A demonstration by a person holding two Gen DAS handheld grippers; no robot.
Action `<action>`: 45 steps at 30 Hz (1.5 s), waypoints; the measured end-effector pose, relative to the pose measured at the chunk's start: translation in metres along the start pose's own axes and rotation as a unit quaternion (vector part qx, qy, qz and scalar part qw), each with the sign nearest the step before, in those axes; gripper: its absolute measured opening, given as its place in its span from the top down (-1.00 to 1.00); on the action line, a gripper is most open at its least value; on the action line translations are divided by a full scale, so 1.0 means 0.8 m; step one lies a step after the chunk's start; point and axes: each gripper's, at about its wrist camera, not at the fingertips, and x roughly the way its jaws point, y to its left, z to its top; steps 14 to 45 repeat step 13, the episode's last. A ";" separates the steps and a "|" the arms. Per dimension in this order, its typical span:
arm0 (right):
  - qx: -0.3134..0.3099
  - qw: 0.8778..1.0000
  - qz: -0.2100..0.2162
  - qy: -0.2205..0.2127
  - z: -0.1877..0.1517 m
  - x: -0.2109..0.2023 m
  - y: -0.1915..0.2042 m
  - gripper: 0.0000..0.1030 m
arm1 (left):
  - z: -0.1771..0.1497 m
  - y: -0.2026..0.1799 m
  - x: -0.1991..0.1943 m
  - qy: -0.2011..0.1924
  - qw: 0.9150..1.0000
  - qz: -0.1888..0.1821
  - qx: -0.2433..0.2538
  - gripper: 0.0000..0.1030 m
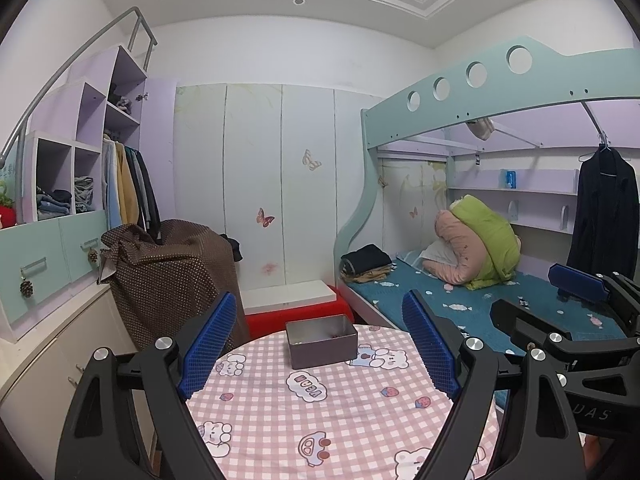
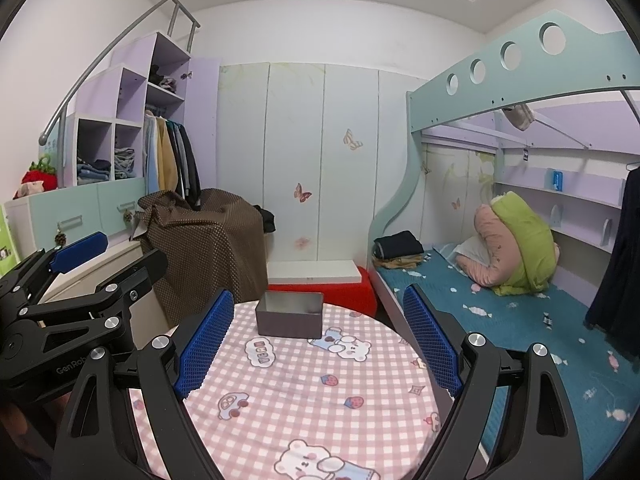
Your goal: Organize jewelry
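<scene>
The gray box point(image 1: 321, 340) sits near the counter's point(image 1: 320, 420) far edge (lid off); both grippers' jaws are apart, holding nothing.

Grey box point(image 1: 322, 343) on checked table point(image 1: 320, 420)

A round table point(image 1: 320, 420) lies under and ahead of the left gripper point(image 1: 320, 344), whose fingers stand wide apart. An open metal box point(image 1: 321, 340) sits on the table's far part, ahead of the claw and between its fingers, with something small inside. The right gripper point(image 1: 540, 300) is off to the right, over the bed point(image 1: 460, 300). A draped chair point(image 1: 172, 272) stands ahead-left, and a wardrobe point(image 1: 280, 184) stands behind the box.
</scene>
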 end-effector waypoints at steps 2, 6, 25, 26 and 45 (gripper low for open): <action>0.002 1.000 0.000 0.001 -0.003 0.001 0.000 -0.63 | -0.001 0.000 0.002 0.001 1.000 -0.001 0.000 -0.60; 0.003 1.000 -0.001 0.002 -0.006 0.002 -0.003 -0.63 | -0.001 0.001 0.005 0.005 1.000 -0.003 -0.001 -0.60; 0.005 1.000 -0.001 0.004 -0.005 0.005 -0.004 -0.63 | -0.005 0.002 0.010 0.010 1.000 -0.007 -0.004 -0.60; 0.005 1.000 -0.001 0.004 -0.005 0.005 -0.004 -0.63 | -0.005 0.002 0.010 0.010 1.000 -0.007 -0.004 -0.60; 0.005 1.000 -0.001 0.004 -0.005 0.005 -0.004 -0.63 | -0.005 0.002 0.010 0.010 1.000 -0.007 -0.004 -0.60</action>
